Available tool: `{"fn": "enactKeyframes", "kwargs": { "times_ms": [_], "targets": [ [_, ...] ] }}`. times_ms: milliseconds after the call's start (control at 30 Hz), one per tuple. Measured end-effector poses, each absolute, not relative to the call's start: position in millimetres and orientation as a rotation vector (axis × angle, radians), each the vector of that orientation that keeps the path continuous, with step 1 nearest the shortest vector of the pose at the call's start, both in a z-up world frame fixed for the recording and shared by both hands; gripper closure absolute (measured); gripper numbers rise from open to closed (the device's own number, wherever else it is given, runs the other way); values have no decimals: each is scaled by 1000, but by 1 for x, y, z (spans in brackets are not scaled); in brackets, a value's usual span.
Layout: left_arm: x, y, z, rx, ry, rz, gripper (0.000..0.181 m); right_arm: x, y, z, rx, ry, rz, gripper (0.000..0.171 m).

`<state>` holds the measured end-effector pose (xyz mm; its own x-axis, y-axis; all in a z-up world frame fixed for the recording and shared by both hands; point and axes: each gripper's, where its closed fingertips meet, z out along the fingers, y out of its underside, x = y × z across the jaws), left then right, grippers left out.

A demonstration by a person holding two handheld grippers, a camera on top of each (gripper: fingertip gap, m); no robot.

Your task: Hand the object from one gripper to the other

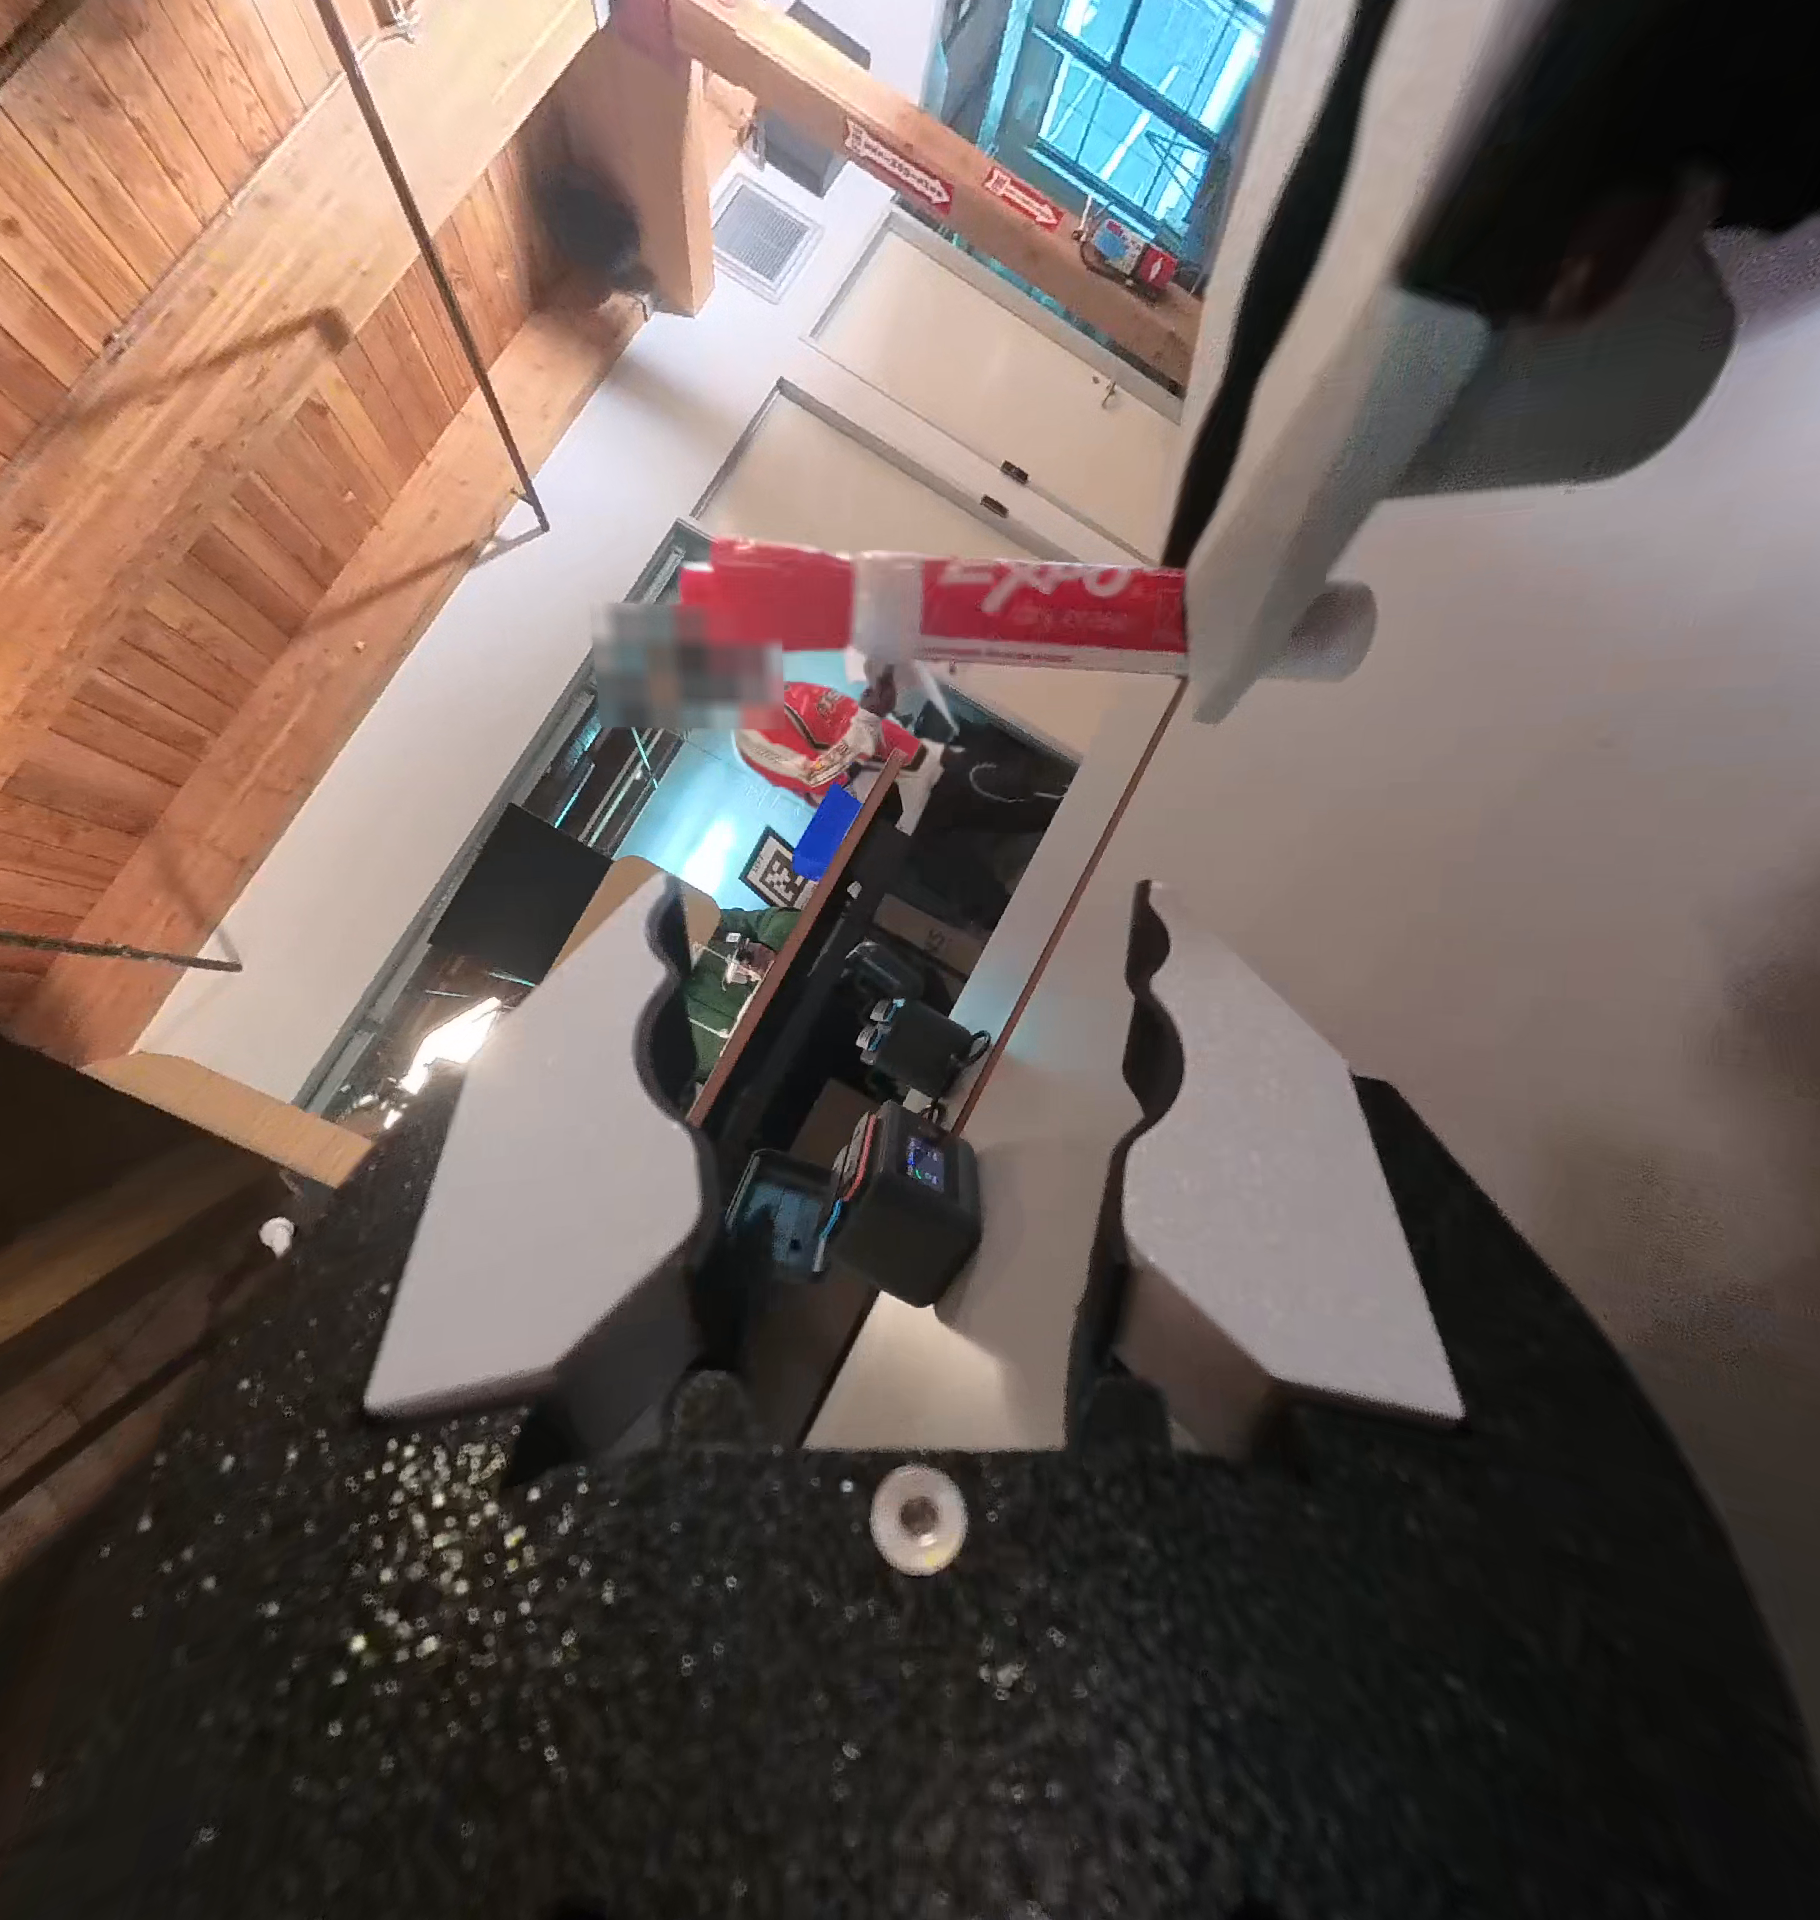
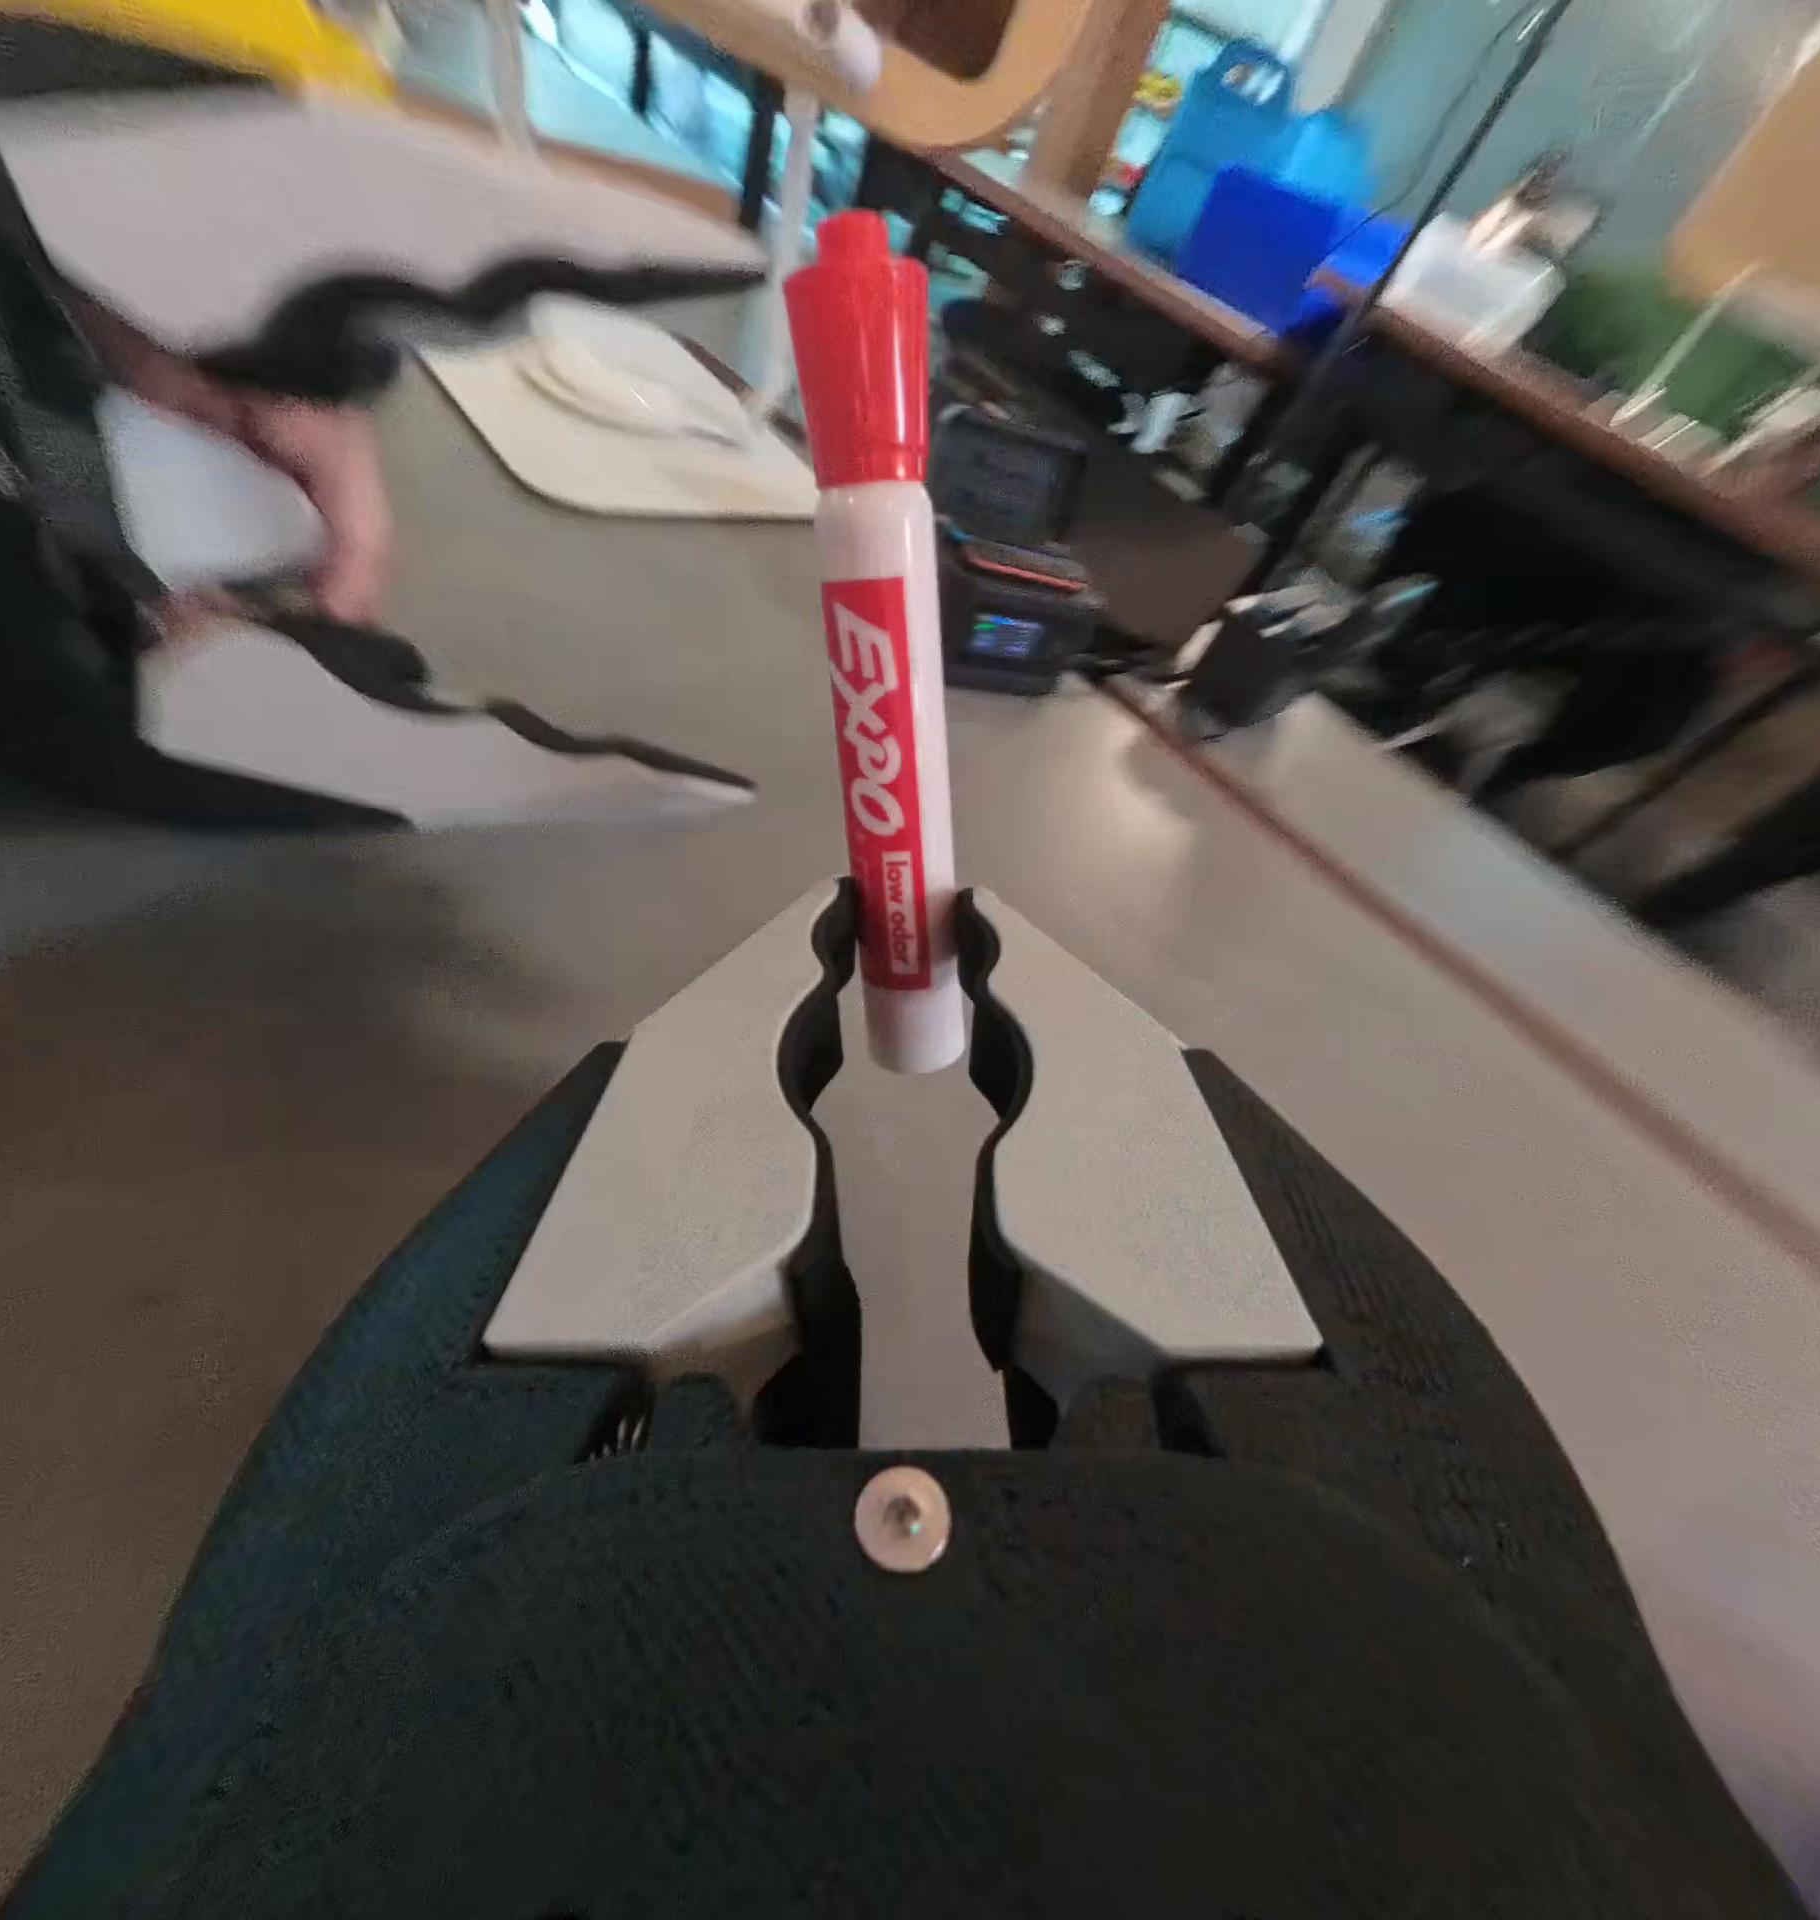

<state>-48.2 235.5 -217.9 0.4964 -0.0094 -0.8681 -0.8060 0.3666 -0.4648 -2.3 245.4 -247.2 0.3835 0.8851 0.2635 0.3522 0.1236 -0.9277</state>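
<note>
The right gripper (image 2: 906, 914) is clamped on the marker (image 2: 885, 665), its fingertips pinching the white barrel low down, near the butt end, so the pen stands upright with its red cap on top. In the left wrist view the same marker (image 1: 947, 613) lies sideways across the picture, held by the right gripper (image 1: 1259, 623) at upper right. The left gripper (image 1: 906, 1039) has its fingers spread wide with nothing between them; it sits below the marker and apart from it. In the right wrist view it shows at left (blurred), also spread and beside the marker without touching. Under both lies a pale table (image 2: 1249, 987), and a small black device (image 1: 911, 1216) with a lit screen sits at its far edge.
</note>
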Motion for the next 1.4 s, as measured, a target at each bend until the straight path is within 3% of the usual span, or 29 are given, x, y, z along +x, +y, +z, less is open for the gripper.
{"fn": "enactKeyframes", "kwargs": {
  "times_ms": [233, 433, 500, 533, 633, 833, 1067, 1233, 1400],
  "targets": [
    [-27, 223, -213, -768, 1085, 1023, 96, -9, 186, -237, -1781, -1022, 1753, 154],
    [-11, 212, -217, -651, 1151, 1068, 121, -13, 157, -250, -1919, -1115, 1925, 154],
    [-12, 212, -219, -653, 1158, 1074, 141, -15, 149, -252, -1922, -1156, 1949, 154],
    [-14, 212, -218, -660, 1153, 1078, 159, -16, 147, -255, -1930, -1174, 1935, 155],
    [-19, 217, -227, -775, 1178, 1005, 165, -18, 149, -246, -1856, -1148, 1975, 150],
    [-47, 231, -217, -1112, 938, 632, 165, 0, 193, -199, -1524, -855, 1976, 141],
    [-28, 201, -196, -1190, 756, -386, 166, 2, 229, -209, -1389, -909, 1309, 122],
    [-17, 180, -187, -1165, 668, -1049, 165, -16, 194, -217, -1310, -1109, 1365, 128],
    [-15, 177, -188, -1172, 663, -1201, 166, -21, 178, -211, -1265, -1105, 1521, 139]
  ]
}}
